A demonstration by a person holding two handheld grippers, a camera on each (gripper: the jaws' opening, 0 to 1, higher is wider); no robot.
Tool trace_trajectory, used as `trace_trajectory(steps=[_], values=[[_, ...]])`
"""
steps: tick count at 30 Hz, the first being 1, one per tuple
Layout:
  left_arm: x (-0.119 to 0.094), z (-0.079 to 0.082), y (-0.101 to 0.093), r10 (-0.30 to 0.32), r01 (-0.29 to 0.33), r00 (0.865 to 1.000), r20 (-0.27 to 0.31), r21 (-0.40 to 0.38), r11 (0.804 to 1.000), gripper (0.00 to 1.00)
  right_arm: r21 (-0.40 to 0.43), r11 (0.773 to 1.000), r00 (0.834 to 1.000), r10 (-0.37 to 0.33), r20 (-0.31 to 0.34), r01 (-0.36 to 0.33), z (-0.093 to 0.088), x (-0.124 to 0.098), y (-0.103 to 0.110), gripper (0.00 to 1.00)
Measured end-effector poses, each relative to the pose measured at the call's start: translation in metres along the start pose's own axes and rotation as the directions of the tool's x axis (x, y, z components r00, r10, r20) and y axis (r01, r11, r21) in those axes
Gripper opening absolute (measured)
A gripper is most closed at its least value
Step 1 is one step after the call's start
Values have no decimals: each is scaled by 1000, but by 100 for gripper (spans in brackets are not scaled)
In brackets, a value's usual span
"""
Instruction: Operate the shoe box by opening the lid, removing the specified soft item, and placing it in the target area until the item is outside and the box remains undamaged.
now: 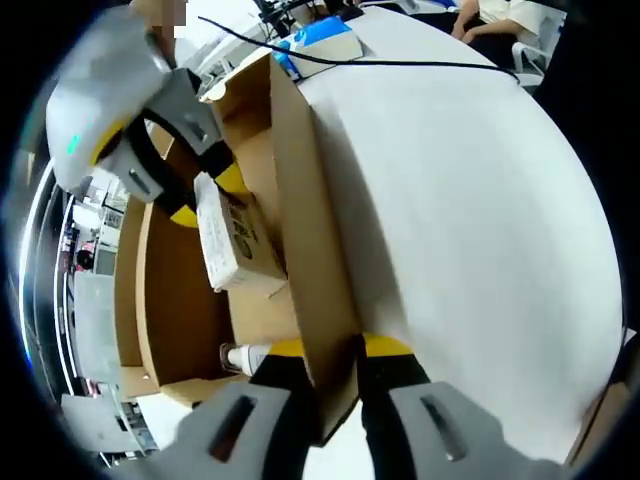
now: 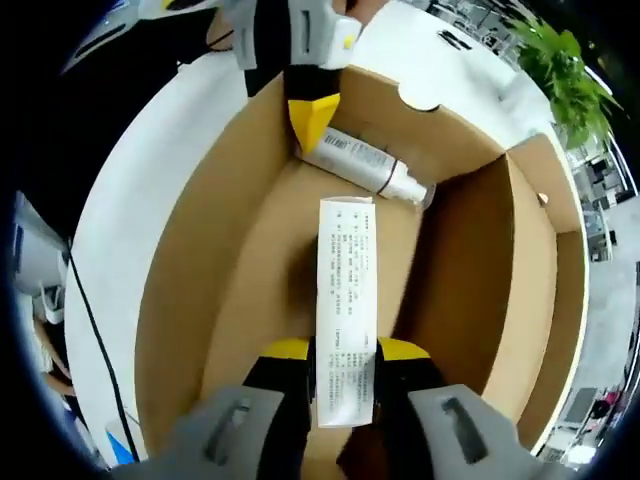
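The right hand-held gripper (image 2: 345, 385) clamps the white carton (image 2: 346, 300) lengthwise (inside the shoe box (image 2: 180, 300)); the left hand-held gripper (image 1: 330, 375) pinches the box wall.

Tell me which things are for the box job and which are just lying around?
For the job:
- brown cardboard shoe box, lid open
- white printed carton, in the right gripper
- white plastic bottle inside
- left gripper, pinching the box wall

Lying about:
- black cable
- blue packet
- green potted plant
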State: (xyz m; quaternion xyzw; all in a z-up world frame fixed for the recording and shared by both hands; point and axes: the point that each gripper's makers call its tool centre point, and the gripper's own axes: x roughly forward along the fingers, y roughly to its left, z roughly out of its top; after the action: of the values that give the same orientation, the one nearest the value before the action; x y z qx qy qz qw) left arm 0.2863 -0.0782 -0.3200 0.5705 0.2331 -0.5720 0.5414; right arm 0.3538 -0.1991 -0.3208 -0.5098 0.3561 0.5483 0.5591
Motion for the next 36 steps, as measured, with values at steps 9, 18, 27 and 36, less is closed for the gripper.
trace_trajectory(steps=[9,18,27,36], values=[[-1,0,-1,0,0,1000,1,2,1000,13,143,990,1000,-7,10,6,-15,-6,10,21],[-1,-1,-1,-2,2,1000,3,6,1000,13,185,983,1000,-2,-21,6,-37,-6,27,23],[-1,-1,-1,-5,5,1000,18,3,1000,13,188,982,1000,3,9,-5,-37,-6,33,29],[-1,-2,-2,-6,6,1000,17,4,1000,13,201,980,1000,5,11,-7,-31,-4,34,26]])
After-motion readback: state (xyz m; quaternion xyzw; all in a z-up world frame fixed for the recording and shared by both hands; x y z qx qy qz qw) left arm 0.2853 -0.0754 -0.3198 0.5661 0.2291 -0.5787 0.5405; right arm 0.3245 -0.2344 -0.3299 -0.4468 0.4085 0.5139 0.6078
